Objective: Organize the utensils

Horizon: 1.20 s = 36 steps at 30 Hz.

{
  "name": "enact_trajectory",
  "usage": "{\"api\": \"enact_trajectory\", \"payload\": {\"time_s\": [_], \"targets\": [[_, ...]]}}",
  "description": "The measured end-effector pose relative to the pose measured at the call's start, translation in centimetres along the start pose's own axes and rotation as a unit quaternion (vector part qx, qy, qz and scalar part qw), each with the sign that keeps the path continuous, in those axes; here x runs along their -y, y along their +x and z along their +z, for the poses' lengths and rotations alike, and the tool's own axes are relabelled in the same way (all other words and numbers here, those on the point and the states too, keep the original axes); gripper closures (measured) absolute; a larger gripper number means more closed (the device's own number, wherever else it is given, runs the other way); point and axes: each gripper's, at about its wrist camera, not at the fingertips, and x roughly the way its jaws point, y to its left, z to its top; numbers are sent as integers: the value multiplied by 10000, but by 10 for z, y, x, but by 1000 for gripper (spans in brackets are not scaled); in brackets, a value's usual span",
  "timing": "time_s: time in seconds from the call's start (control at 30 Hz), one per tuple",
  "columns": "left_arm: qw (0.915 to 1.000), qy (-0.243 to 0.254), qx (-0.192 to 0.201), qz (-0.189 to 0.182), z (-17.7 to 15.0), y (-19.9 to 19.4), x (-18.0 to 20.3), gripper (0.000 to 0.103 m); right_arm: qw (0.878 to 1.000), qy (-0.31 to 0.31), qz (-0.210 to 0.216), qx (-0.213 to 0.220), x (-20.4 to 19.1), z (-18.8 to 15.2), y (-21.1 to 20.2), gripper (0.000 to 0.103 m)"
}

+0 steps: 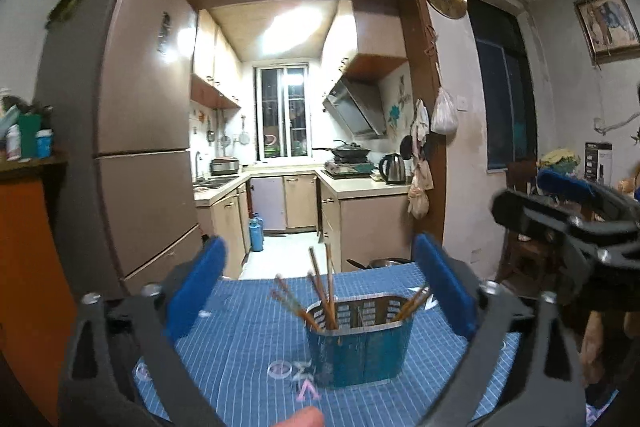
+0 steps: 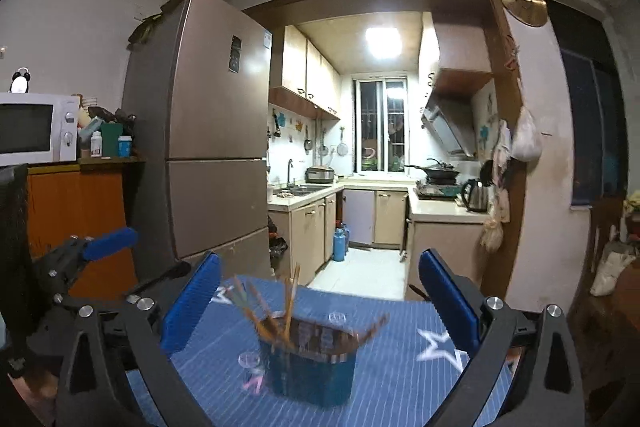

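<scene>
left gripper (image 1: 320,291): held level just above the near edge of the bench; blue fingers (image 1: 196,291) spread wide, nothing between them.
right gripper (image 2: 318,301): also held level over the near edge; fingers (image 2: 192,303) fully apart, nothing gripped. In the left view it is seen off to the right (image 1: 560,211).
bench (image 1: 240,347): covered by a blue cloth with white lines and star prints; small clear discs are seen lying on it beside the holder.
utensil holder (image 1: 360,339): blue, perforated rim, standing upright near the middle of the bench, ahead of both grippers and apart from them.
chopsticks (image 1: 320,291): brown, several already placed in the holder; most lean toward its left end, a few toward its right end.
progress: judged late or finished; no loose chopsticks can be seen on the visible cloth, and nothing is carried.
left to do: possibly nothing; the bench edges are partly hidden, so stray utensils cannot be ruled out.
far: kitchen doorway and fridge (image 2: 208,131) beyond the far edge; not involved.
</scene>
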Motion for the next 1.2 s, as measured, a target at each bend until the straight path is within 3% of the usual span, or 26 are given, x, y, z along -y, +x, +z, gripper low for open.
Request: {"api": "enact_trajectory", "payload": {"time_s": [0.13, 0.37, 0.53, 0.8, 1.2], "targets": [[9999, -55, -125, 57, -25, -38, -1, 6, 9997, -14, -220, -101, -9, -34, -41, 5], [9940, -207, -1066, 158, -94, -75, 0, 6, 9969, 224, -476, -577, -22, -100, -102, 5], [9896, -378, -1357, 276, -124, -100, -5, 6, 9951, 103, -583, -790, -36, -136, -130, 5], [9918, -417, -1109, 486, -132, -143, -9, 6, 9954, 318, -720, -538, -55, -170, -162, 5], [9956, -258, -671, 608, -125, -176, -3, 6, 9969, 189, -718, -252, -78, -183, -185, 5]]}}
